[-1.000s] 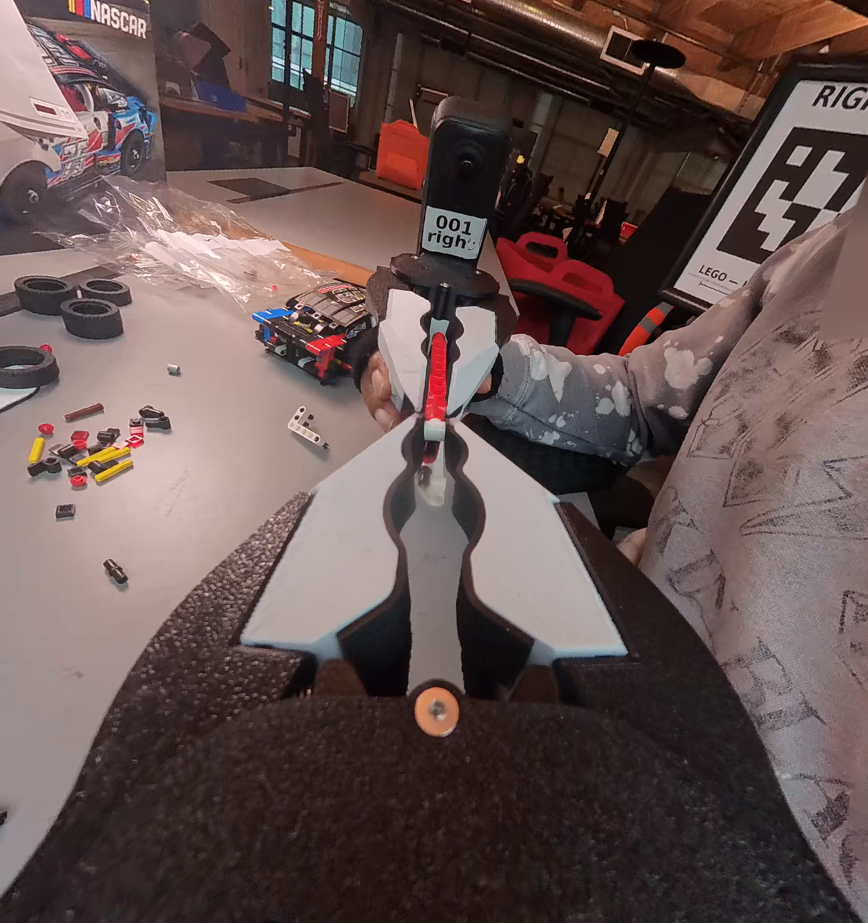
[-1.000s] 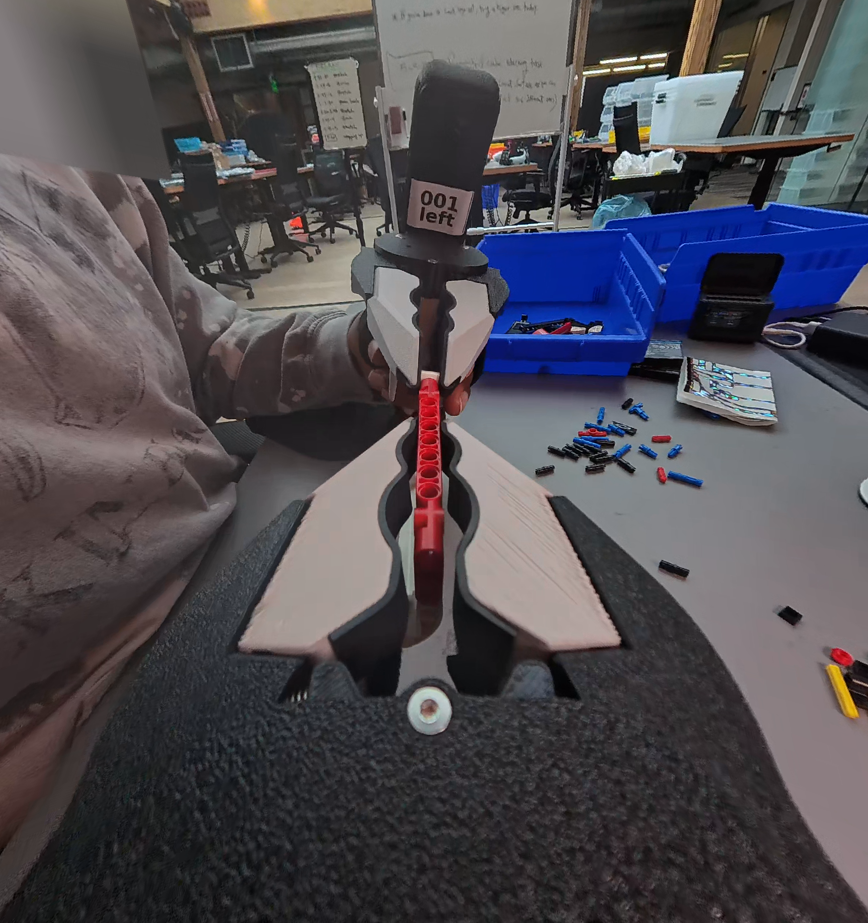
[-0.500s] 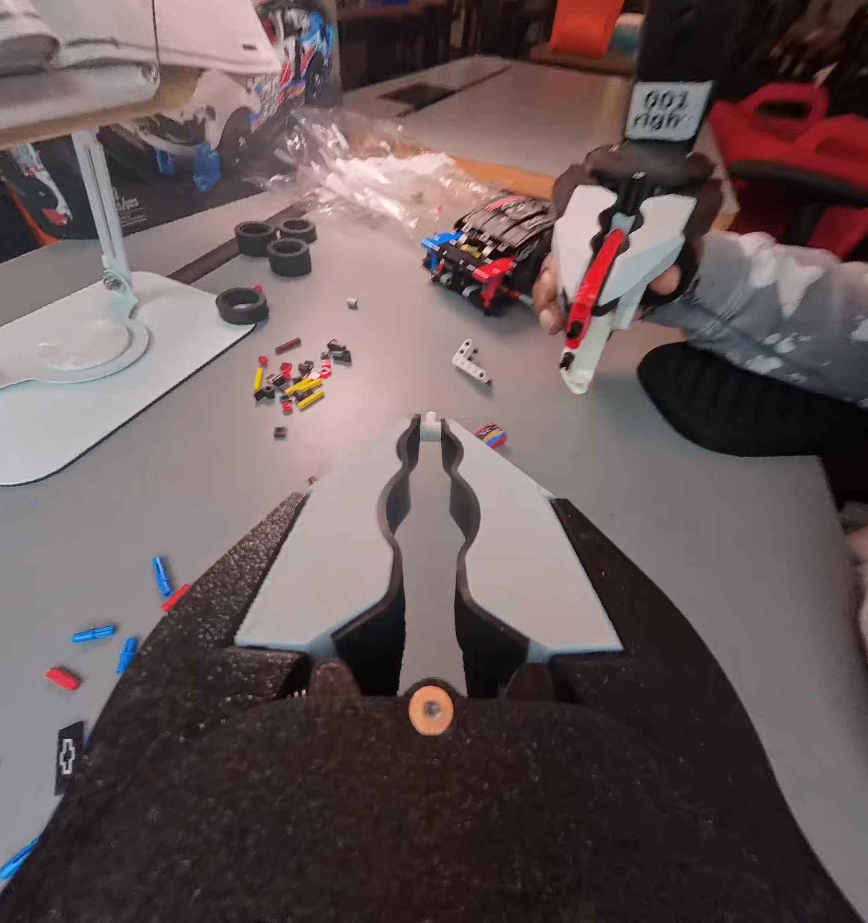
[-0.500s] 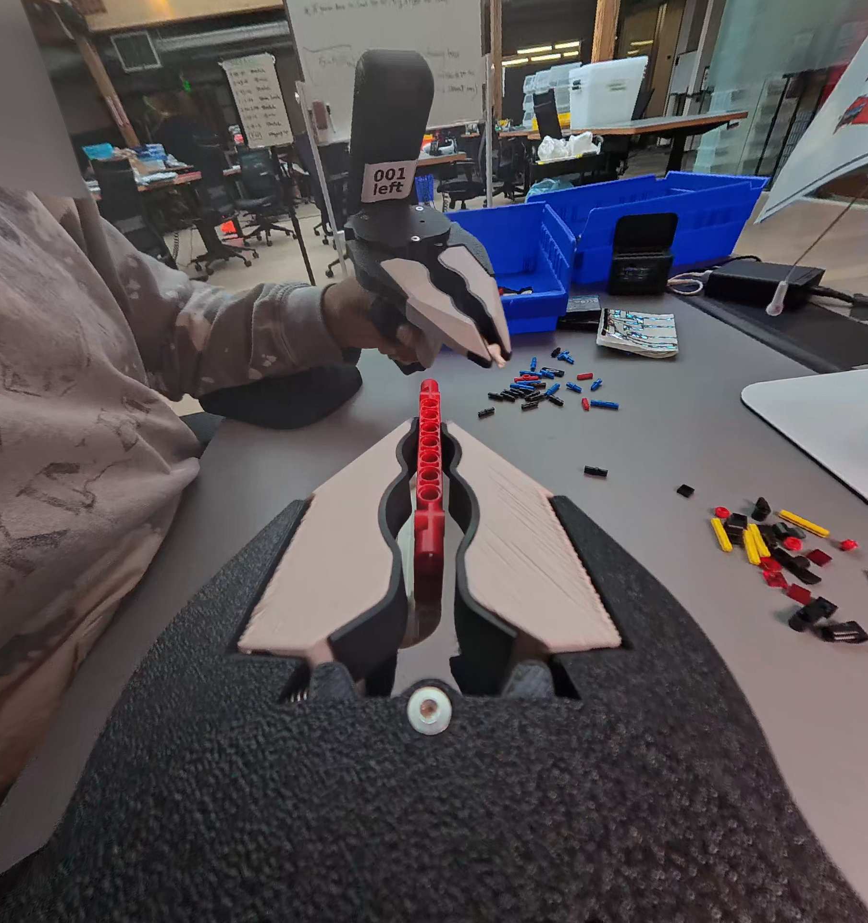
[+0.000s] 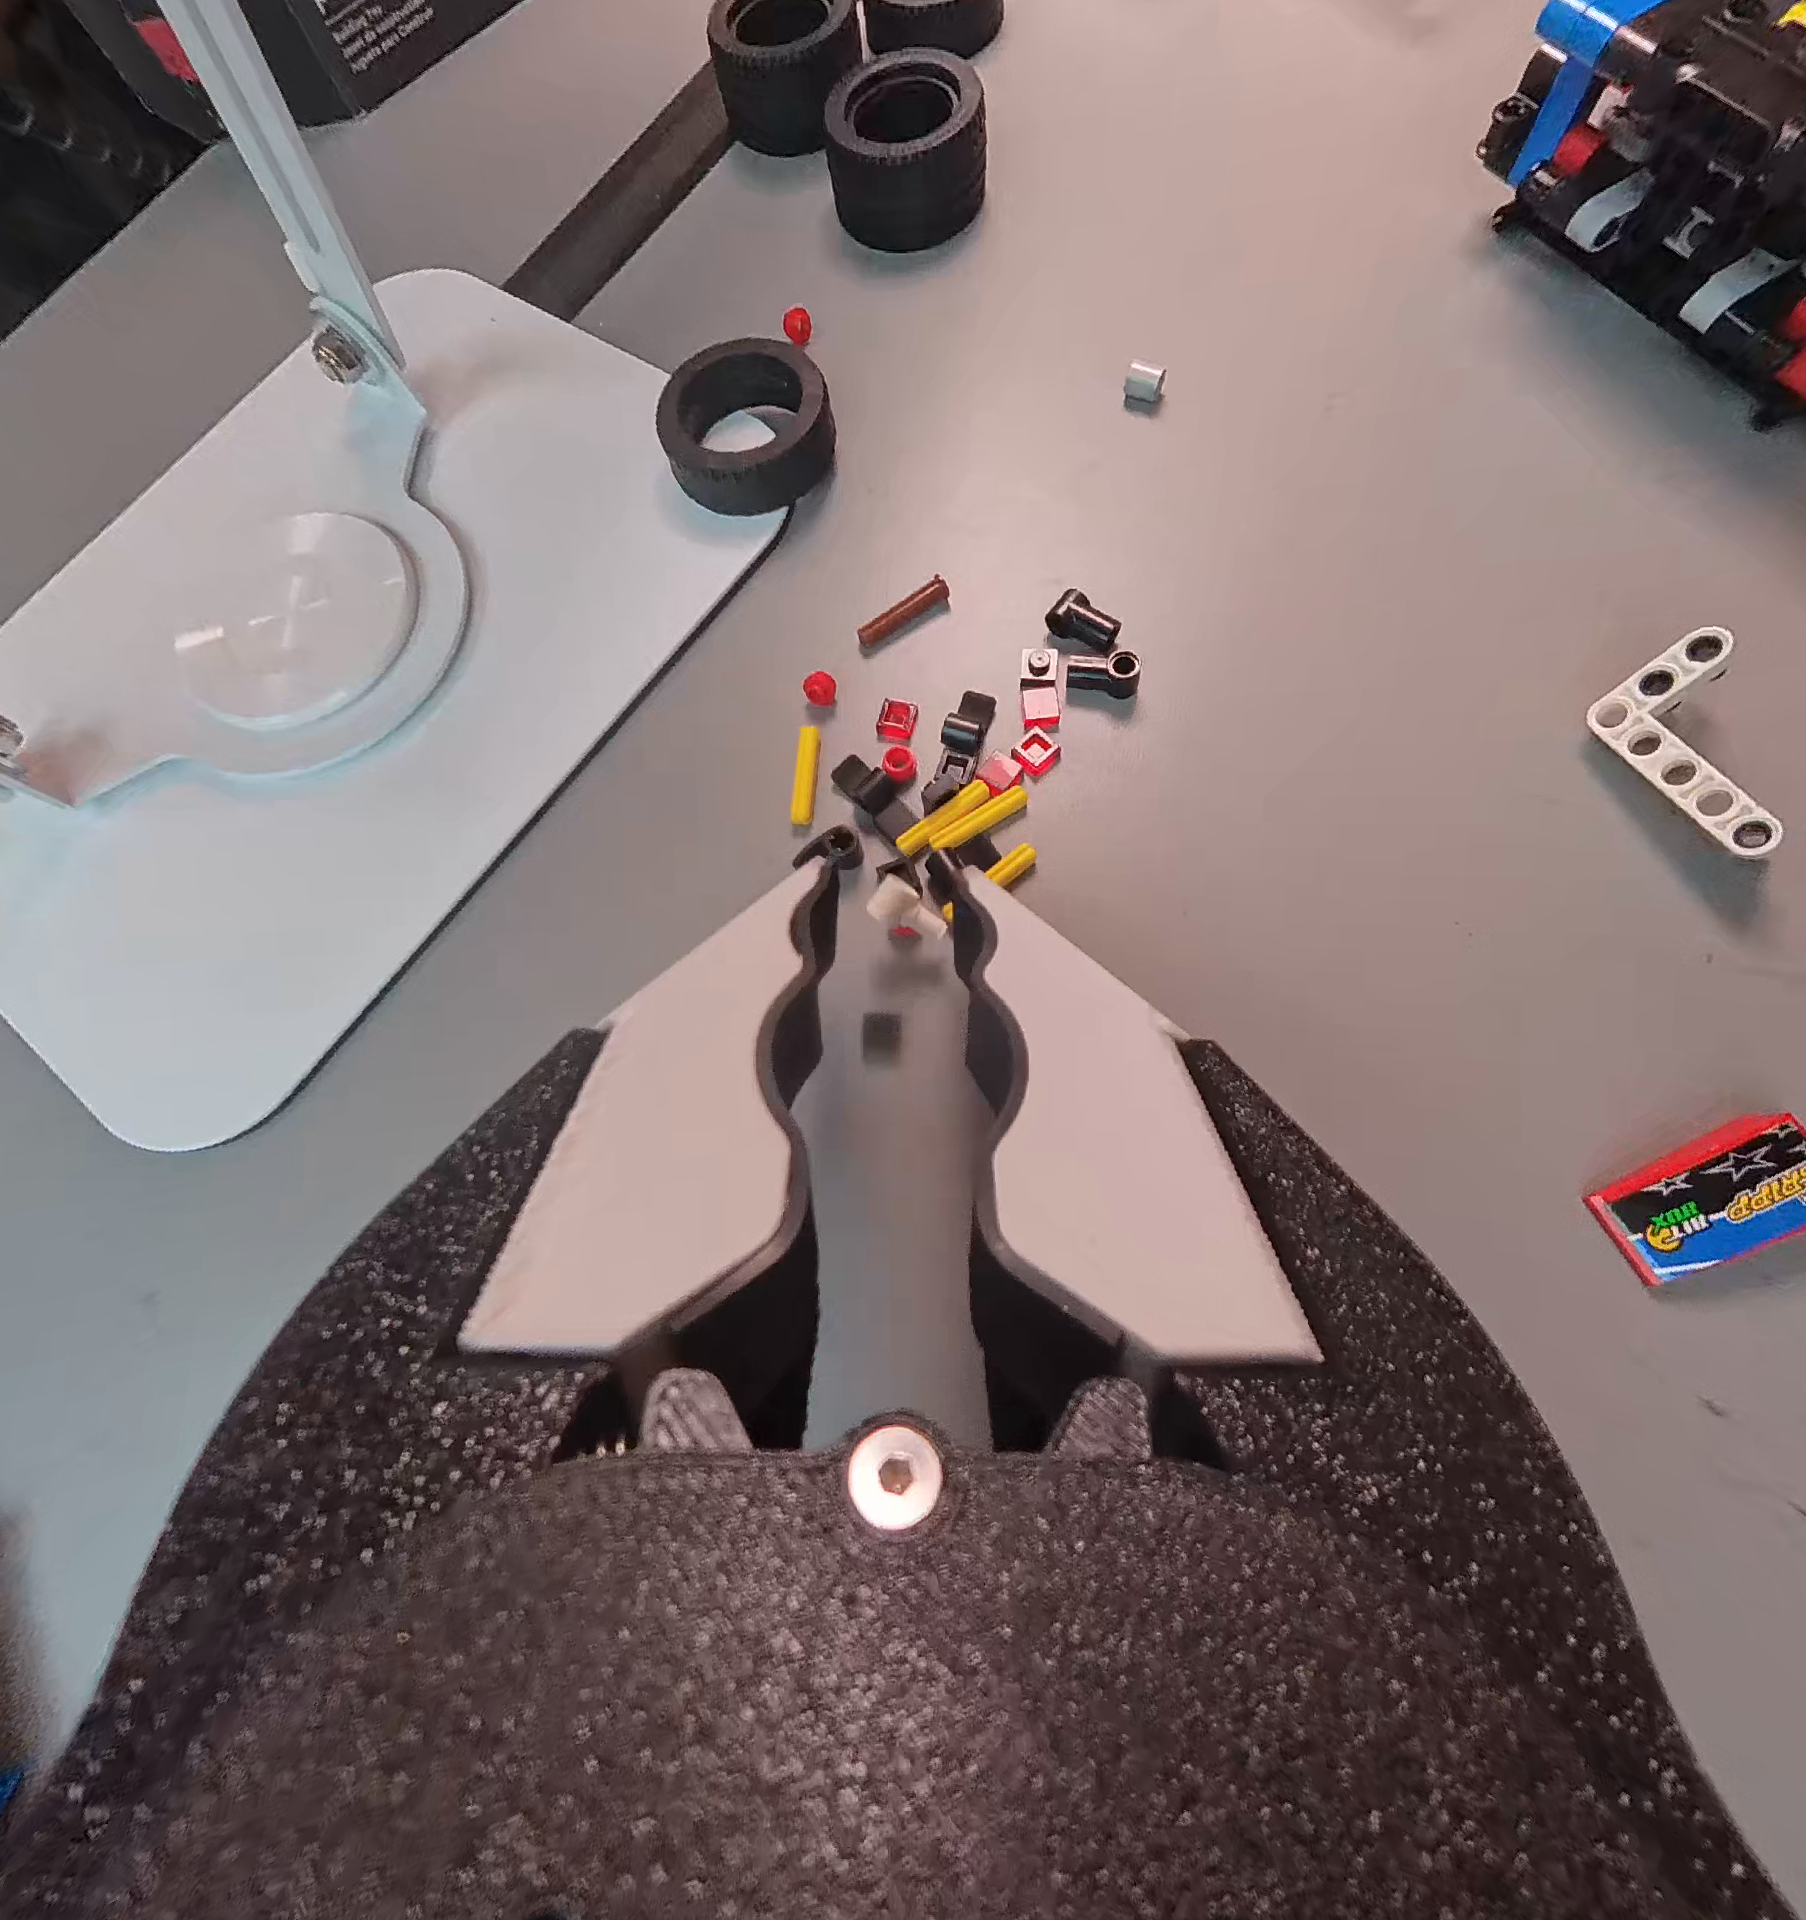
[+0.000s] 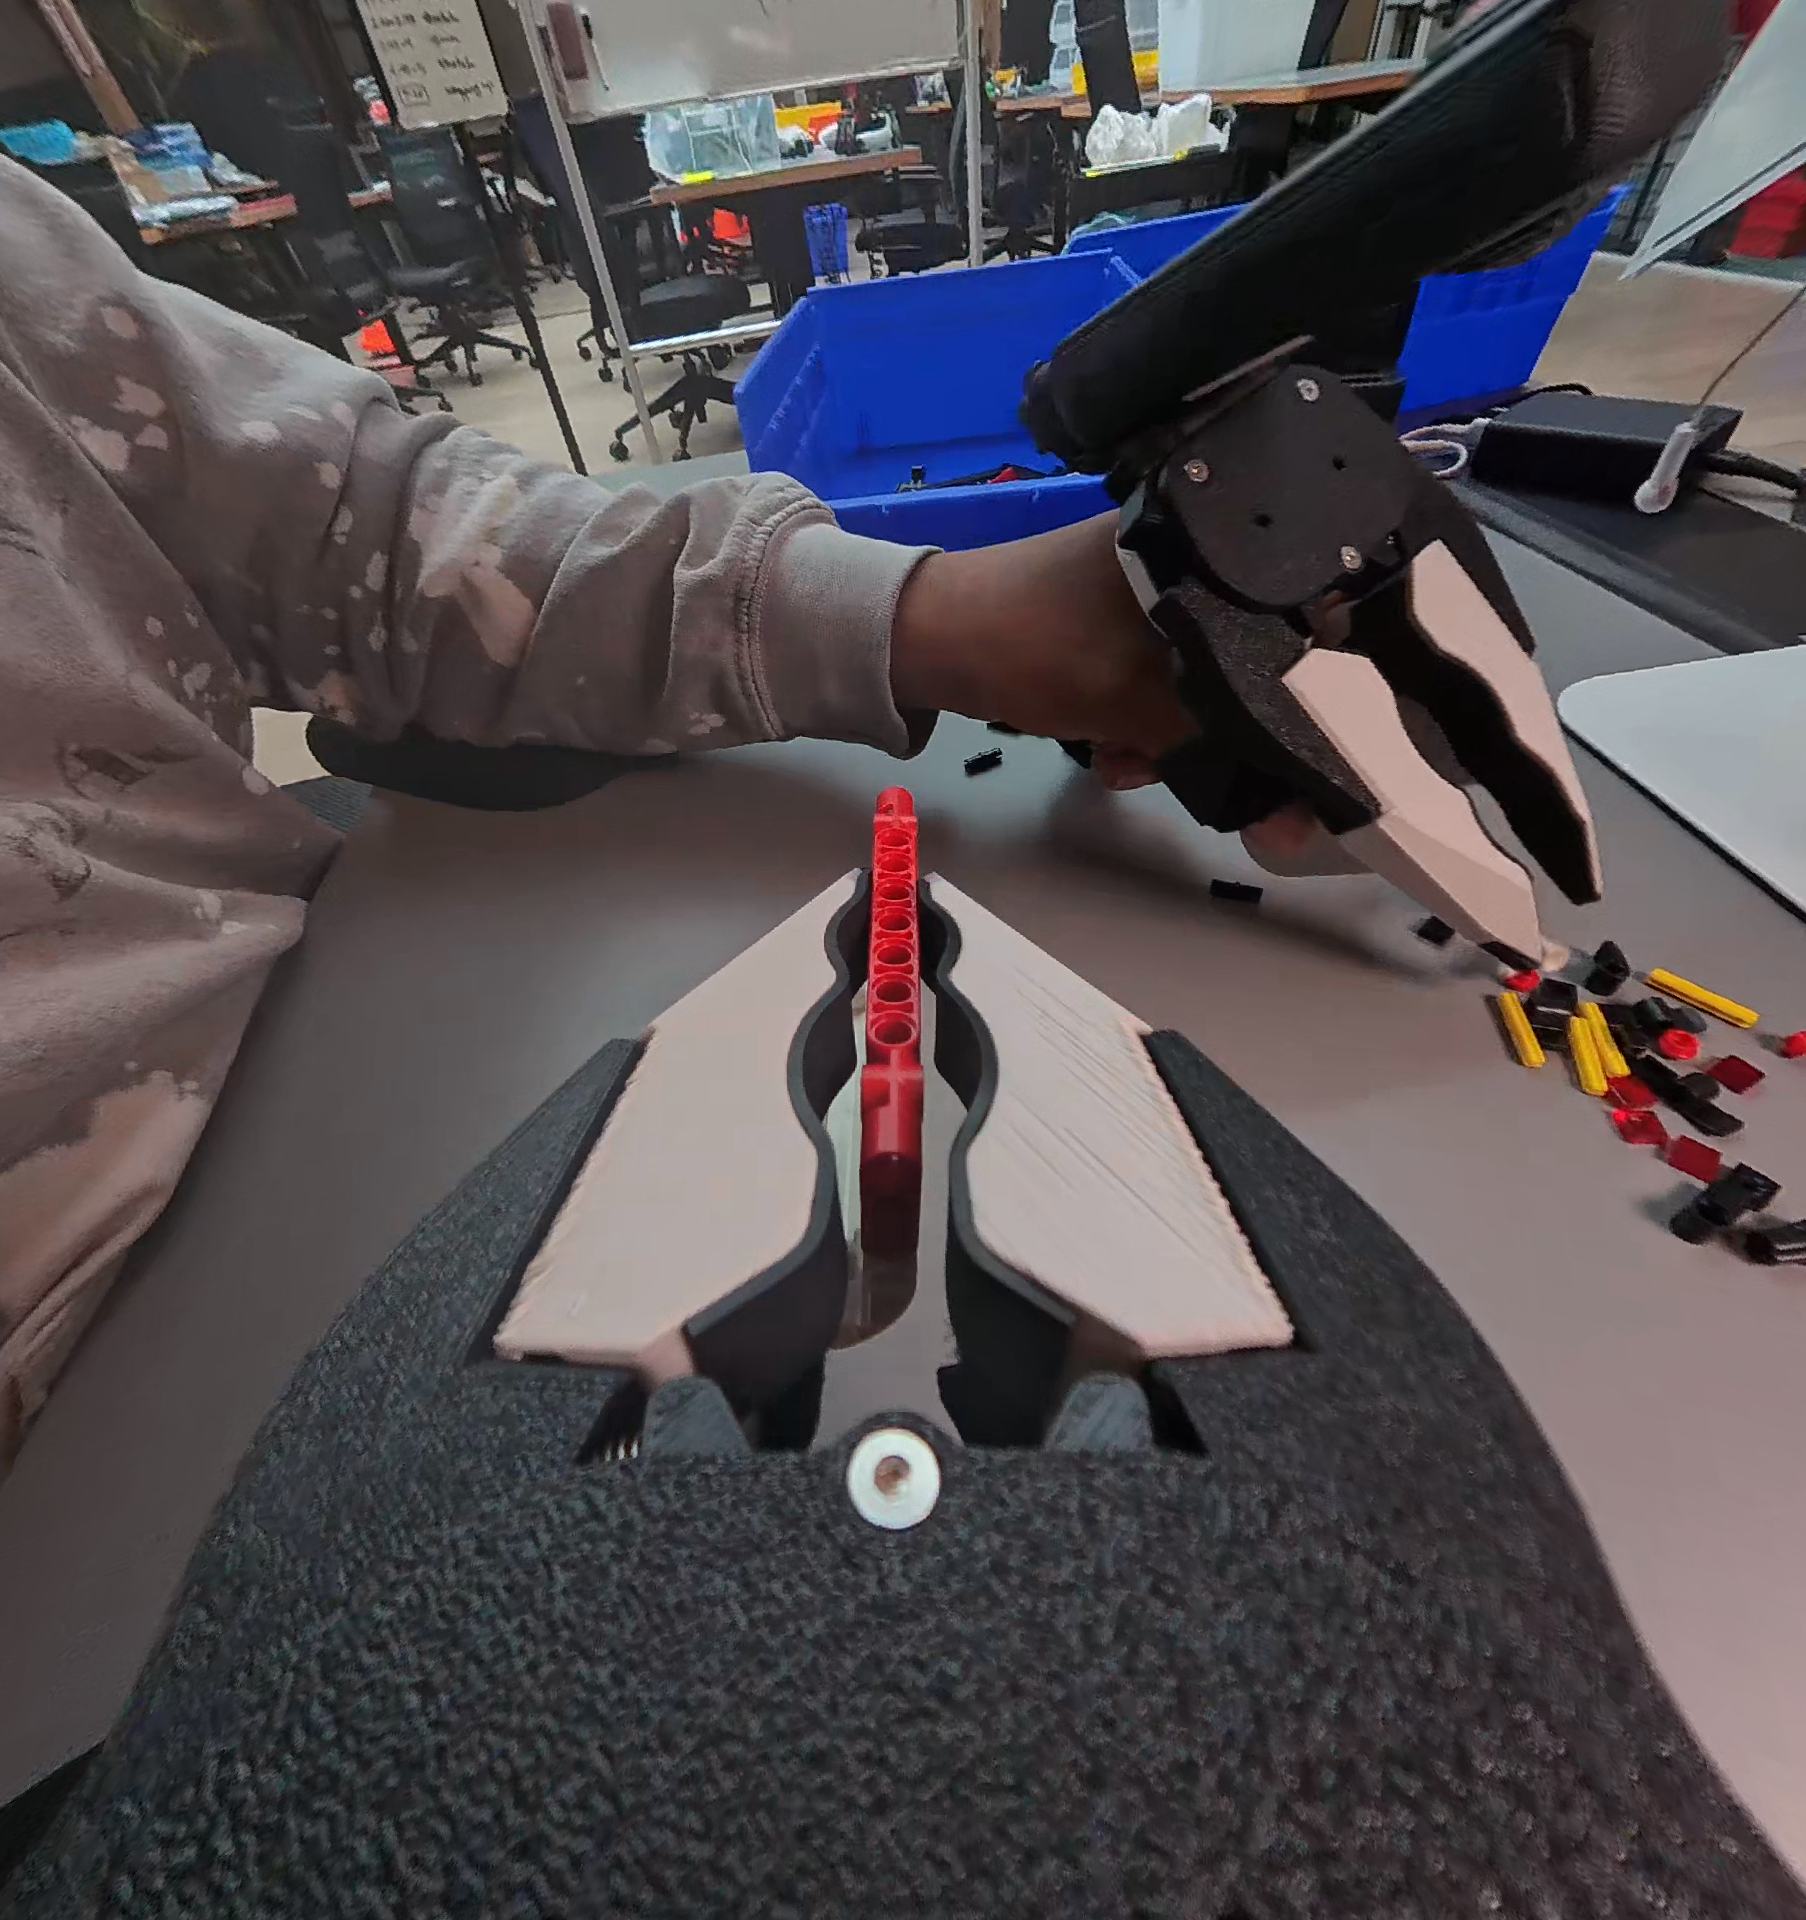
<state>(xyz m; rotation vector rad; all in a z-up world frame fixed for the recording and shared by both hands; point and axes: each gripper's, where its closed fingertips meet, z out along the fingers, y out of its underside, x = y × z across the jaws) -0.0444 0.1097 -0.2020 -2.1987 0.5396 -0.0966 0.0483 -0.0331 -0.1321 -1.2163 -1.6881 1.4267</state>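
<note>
Grey bench point(image 5: 1346, 623) in an open workshop; blue bins point(image 6: 930, 384) at the far edge, desks and office chairs behind.

Right tool point(image 6: 894, 878): you have it closed on a long red holed beam point(image 6: 892, 987). The beam lies lengthwise in the slot between the fingers, its far end sticking out past the tips and held clear above the bench.

Left tool point(image 5: 891, 883): pitched down over the bench, jaws parted by a narrow gap. A small white piece point(image 5: 891, 902) sits in that gap at the very tips, with a speck of red just under it. It is blurred; you cannot tell from either view whether a finger touches it. In the right wrist view, the tip of this tool is at the near edge of the loose parts, and your hand point(image 6: 1034, 644) grips its handle.

Around the left tool:
- scatter of small parts point(image 5: 940, 769), yellow, red and black, just beyond the tips
- brown axle point(image 5: 904, 611) at its far side
- one black tyre point(image 5: 745, 436) overlapping the corner of a pale stand base point(image 5: 255, 727); more tyres point(image 5: 904, 145) farther off
- white angled beam point(image 5: 1678, 743) and a red printed tile point(image 5: 1720, 1195), well apart to the right
- partly built car model point(image 5: 1709, 187) at the far right corner
</note>
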